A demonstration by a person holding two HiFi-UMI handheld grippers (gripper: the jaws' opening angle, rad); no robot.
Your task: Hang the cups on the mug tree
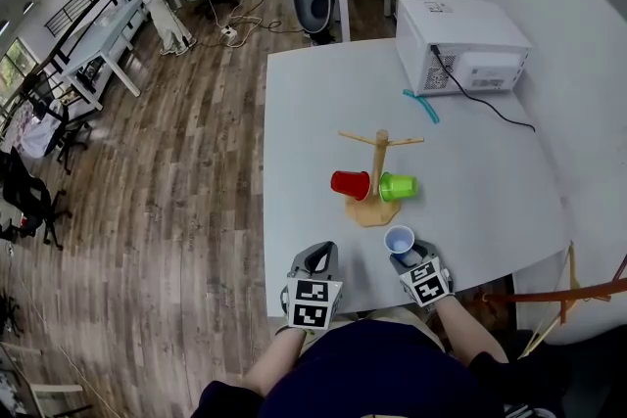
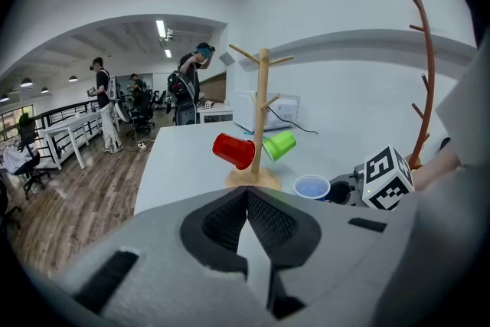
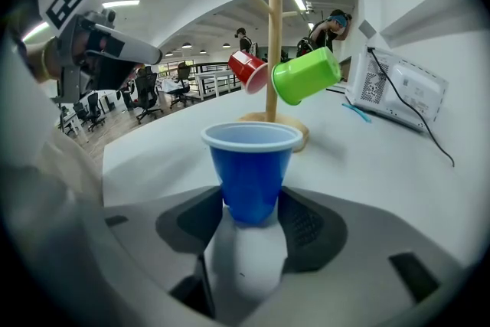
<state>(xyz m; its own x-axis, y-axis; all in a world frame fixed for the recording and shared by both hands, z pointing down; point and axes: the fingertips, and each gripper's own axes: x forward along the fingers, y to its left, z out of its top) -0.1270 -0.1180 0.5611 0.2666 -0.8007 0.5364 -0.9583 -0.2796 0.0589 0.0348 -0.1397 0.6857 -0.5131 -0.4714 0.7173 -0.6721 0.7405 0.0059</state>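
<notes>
On the white table (image 1: pixel 490 210), near its front edge, the blue cup (image 3: pixel 253 172) stands upright, mouth up, between the jaws of the right gripper (image 1: pixel 404 256). The jaws are spread wide and flank the cup's lower half (no squeeze of its wall is visible). The left gripper (image 2: pixel 246 191) is closed, pads together, with nothing between them. Beyond the blue cup, the wooden mug tree (image 1: pixel 380 162) carries the red cup (image 1: pixel 350 183) and the green cup (image 1: pixel 398 186) on opposite pegs.

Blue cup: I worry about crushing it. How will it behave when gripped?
The blue cup looks like thin-walled plastic, so it is probably light and easily dented by a firm squeeze. It stands upright and is narrower at its base, so a sideways nudge may tip it.
</notes>
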